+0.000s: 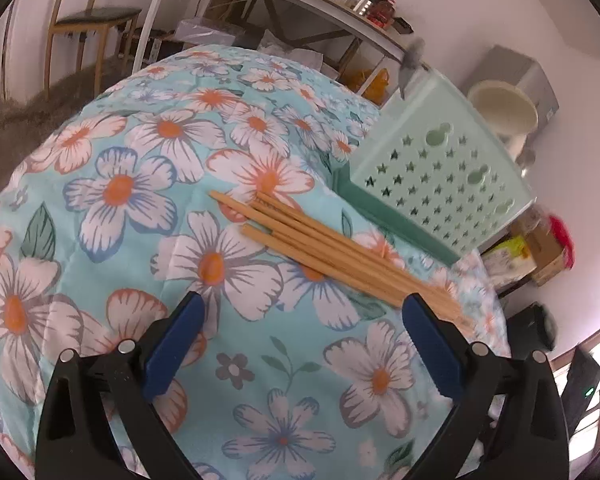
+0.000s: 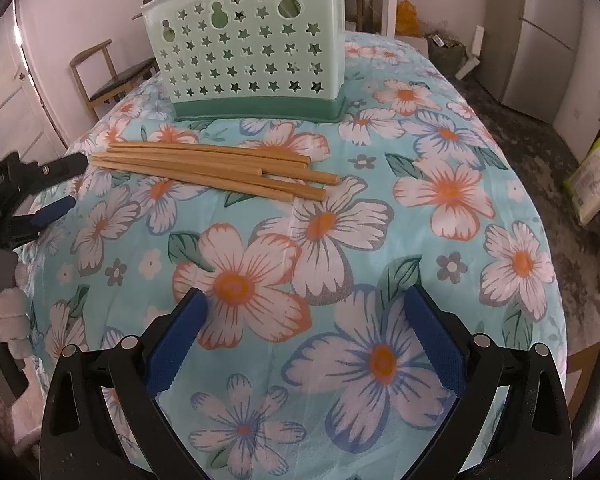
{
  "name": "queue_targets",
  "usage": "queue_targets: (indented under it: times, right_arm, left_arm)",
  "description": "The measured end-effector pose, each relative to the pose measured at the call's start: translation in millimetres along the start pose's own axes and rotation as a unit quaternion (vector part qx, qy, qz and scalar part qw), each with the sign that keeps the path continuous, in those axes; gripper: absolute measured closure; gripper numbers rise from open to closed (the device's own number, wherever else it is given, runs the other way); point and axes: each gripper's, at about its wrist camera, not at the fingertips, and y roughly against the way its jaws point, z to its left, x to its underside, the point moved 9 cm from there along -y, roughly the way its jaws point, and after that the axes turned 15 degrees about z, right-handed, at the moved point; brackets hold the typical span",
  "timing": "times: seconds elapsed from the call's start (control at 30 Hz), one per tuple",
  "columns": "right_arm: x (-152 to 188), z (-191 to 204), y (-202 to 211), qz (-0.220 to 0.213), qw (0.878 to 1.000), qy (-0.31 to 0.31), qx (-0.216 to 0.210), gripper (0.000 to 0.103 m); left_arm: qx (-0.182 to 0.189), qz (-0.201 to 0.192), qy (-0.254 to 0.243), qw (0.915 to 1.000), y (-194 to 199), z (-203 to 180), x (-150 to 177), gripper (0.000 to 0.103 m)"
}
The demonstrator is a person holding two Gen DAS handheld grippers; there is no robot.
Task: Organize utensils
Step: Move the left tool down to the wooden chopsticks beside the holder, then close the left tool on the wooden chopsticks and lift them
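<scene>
Start of the sorting, by the look of it: nothing picked up yet. Wooden chopsticks (image 2: 216,170) lying in a loose bundle on the flowered cloth (image 2: 260,280) of the bench, just in front of the pale green holder (image 2: 252,48) with star-shaped holes, apart from its base. Holder upright; inside hidden from both views.

Left gripper (image 1: 300,344) low over the cloth, jaws spread wide and empty, one finger right beside the thin ends of the chopsticks, possibly over them. Right gripper (image 2: 304,344) farther back, jaws likewise released and holding nothing, chopsticks well ahead of it.

Next move, likely: close on one or a few chopsticks near an end, lift clear, tip upright, drop into the holder from above. Risk of rolling or scattering the bundle on soft cloth.
</scene>
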Motion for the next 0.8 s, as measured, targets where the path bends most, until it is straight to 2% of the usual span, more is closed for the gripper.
queue_targets:
  times: [0.07,0.13,0.2,0.3,0.4,0.43,0.5,0.57,0.67,0.73,0.8]
  right_arm:
    - [1,0,0,0.0,1.0,0.0,-0.001,0.008]
    - [2,0,0,-0.001,1.0,-0.001,-0.003,0.008]
    - [2,0,1,-0.001,1.0,-0.001,-0.005,0.008]
    - [2,-1,2,-0.001,1.0,-0.001,-0.008,0.008]
    - [2,0,2,-0.002,1.0,0.0,-0.01,0.008]
    - [2,0,3,-0.002,1.0,0.0,-0.012,0.008]
    - [1,-1,3,-0.004,1.0,0.0,-0.014,0.008]
    - [1,-1,3,-0.006,1.0,-0.001,-0.014,0.008]
    - [1,0,3,-0.008,1.0,0.0,-0.013,0.008]
    - [1,0,3,-0.009,1.0,0.0,-0.014,0.008]
    - [1,-1,4,-0.009,1.0,0.0,-0.017,0.008]
  left_arm:
    - [0.023,-0.007,0.014,0.9996,5,2,-5,0.006]
    - [0.035,-0.012,0.018,0.9991,8,2,-8,0.012]
    - [0.052,-0.011,0.026,0.9983,9,1,-11,0.027]
    - [0.081,-0.006,0.046,0.9957,6,1,-12,0.041]
    - [0.109,0.003,0.086,0.9903,-2,11,-15,0.051]
    - [0.117,0.004,0.103,0.9877,-4,15,-16,0.058]
    - [0.136,0.002,0.139,0.9808,-7,25,-20,0.069]
    - [0.156,0.001,0.169,0.9731,-9,33,-24,0.075]
    - [0.167,0.003,0.198,0.9658,-14,41,-26,0.089]
    - [0.174,0.0,0.21,0.962,-12,43,-25,0.09]
    - [0.172,-0.003,0.212,0.9619,-6,43,-21,0.091]
